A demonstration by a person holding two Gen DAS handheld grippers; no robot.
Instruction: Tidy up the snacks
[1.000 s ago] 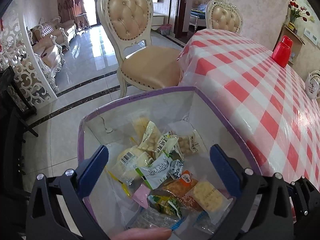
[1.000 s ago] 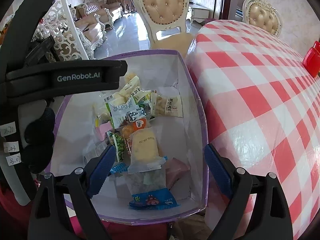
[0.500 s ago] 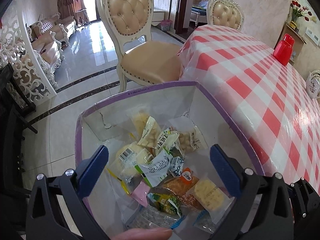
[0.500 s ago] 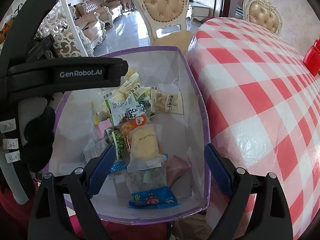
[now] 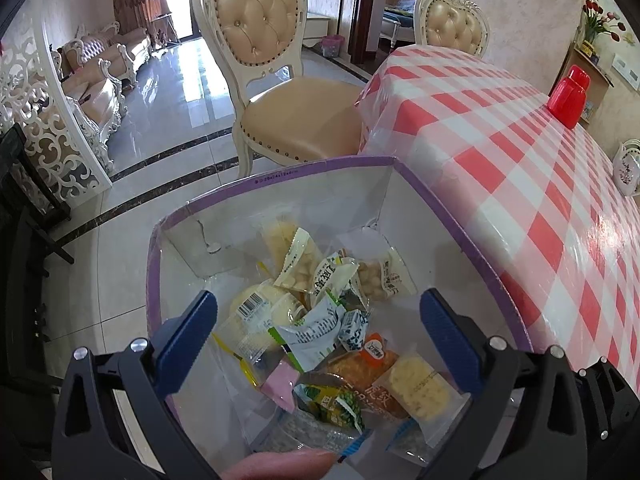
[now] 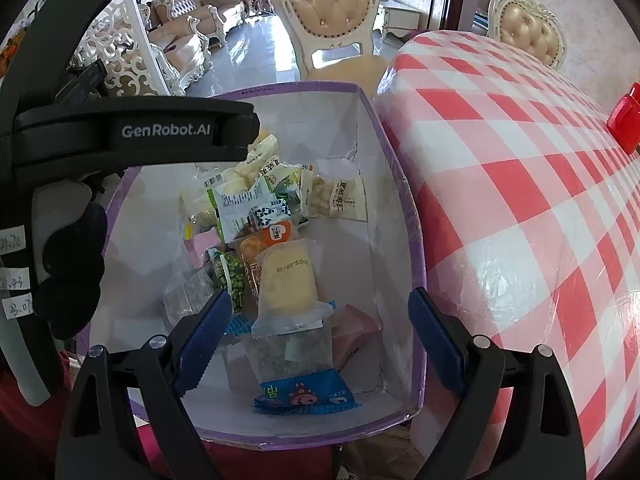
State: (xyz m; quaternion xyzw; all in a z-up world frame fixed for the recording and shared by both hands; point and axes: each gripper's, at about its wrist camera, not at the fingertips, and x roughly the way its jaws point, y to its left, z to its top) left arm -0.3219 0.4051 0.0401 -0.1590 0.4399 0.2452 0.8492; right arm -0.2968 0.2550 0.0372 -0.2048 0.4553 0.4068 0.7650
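A purple-rimmed white box [image 5: 280, 172] [image 6: 396, 184] stands beside the table and holds several wrapped snacks. Among them are a green-and-white packet [image 5: 312, 332] [image 6: 236, 204], a yellow cake packet [image 5: 418, 392] [image 6: 286, 276], a nut packet [image 5: 380, 276] [image 6: 338, 198] and a blue cartoon packet [image 6: 304, 394]. My left gripper [image 5: 318, 332] is open and empty above the box. My right gripper [image 6: 320, 326] is open and empty above the box's near end. The left gripper's body [image 6: 132, 132] shows in the right wrist view.
A table with a red-and-white checked cloth [image 5: 520, 168] [image 6: 520, 168] stands to the right of the box, with a red container [image 5: 568, 96] and a white teapot [image 5: 628, 168] on it. Two cream upholstered chairs [image 5: 280, 80] stand beyond, on a tiled floor.
Both views have shifted slightly; the box sits a little lower and nearer in the frames. Both grippers stay open and empty.
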